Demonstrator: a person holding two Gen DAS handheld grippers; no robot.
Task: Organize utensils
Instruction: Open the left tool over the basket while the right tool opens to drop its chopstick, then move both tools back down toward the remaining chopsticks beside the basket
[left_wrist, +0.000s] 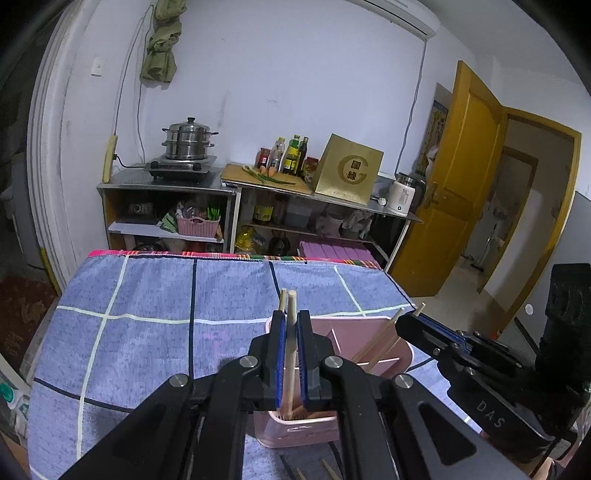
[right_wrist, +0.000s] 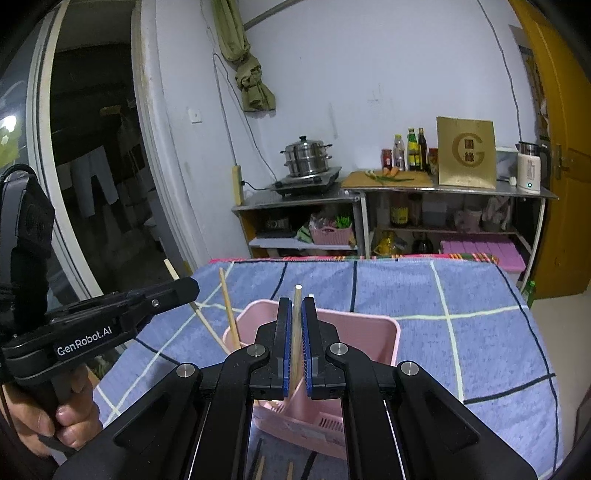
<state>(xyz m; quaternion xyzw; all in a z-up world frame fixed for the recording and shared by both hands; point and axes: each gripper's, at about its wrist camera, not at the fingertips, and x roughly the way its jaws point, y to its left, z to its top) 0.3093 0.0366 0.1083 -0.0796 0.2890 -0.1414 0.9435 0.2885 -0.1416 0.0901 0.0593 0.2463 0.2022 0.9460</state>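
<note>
both grippers are busy with chopsticks over the pink utensil caddy (right_wrist: 369, 332), which sits low and central in each wrist view on the blue checked cloth (right_wrist: 461, 295). the left gripper (left_wrist: 290, 332) has its fingers pinching a wooden chopstick (left_wrist: 291, 354) that runs up between the blue pads, with what looks like a second stick tip just beside it at the top; its lower end reaches down into the near compartment. the right gripper (right_wrist: 296, 332) is pinching one chopstick (right_wrist: 296, 332) the same way, upright and slightly tilted, its lower end apparently inside the caddy.

the step in hand looks like dropping these sticks into the caddy. to do it well i'd keep each stick close to upright, let the lower end go well down into the chosen compartment before letting go, and spread the fingers only a little so the stick slides rather than tips out. the two grippers are near each other, so i'd release one at a time and keep clear of the loose chopsticks (right_wrist: 229, 306) already leaning in the caddy at the left of the right wrist view. the caddy is light plastic and could shift if nudged.

the surface is covered by the blue cloth with pale and dark lines, a striped colourful edge at the far side. a few more sticks lie at the bottom of both frames. behind, in the upper middle, a metal shelf unit (left_wrist: 166, 188) carries a steamer pot (left_wrist: 188, 142) on a hob, bottles and a gold box (left_wrist: 347, 170); a yellow door (left_wrist: 461, 184) stands open at the right of the left wrist view.
</note>
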